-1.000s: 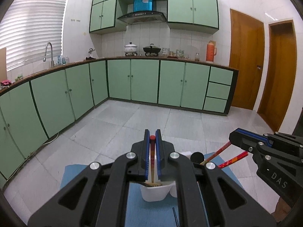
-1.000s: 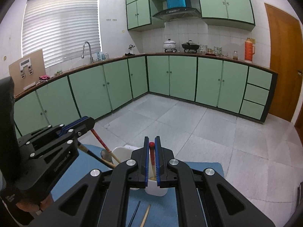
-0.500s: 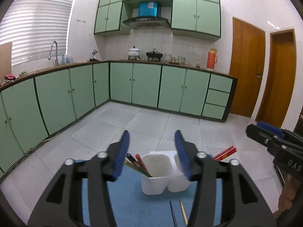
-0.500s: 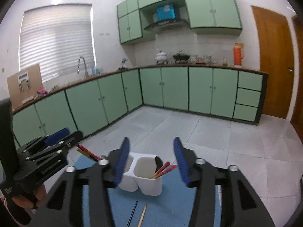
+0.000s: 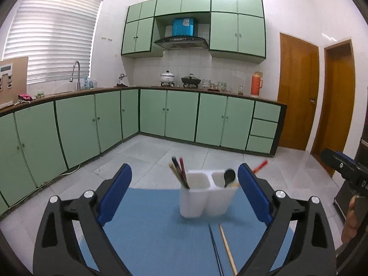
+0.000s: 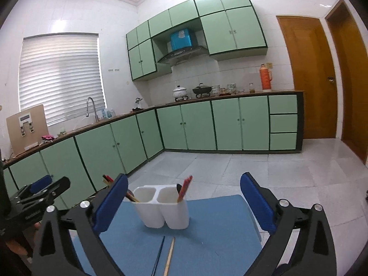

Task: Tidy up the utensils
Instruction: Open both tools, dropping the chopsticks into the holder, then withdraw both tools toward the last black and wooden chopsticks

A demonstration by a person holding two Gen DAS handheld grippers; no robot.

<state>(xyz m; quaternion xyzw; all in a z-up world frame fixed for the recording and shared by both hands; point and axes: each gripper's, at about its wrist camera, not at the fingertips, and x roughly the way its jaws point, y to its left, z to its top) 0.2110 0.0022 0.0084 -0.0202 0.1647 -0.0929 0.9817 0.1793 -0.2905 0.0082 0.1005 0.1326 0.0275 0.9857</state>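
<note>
Both the left gripper [image 5: 184,191] and right gripper [image 6: 184,203] have just been opening, jaws wide and empty, pointing slightly downward toward the white holder [image 5: 208,194] at lower centre.

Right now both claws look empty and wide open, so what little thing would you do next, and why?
Probably lower one gripper, say the right gripper, toward the tan chopstick and the dark one lying loose on the blue mat in front of the white holder. Both grippers' jaws have just been opening with nothing between them, and those two sticks are the only utensils not yet in a compartment.
</note>
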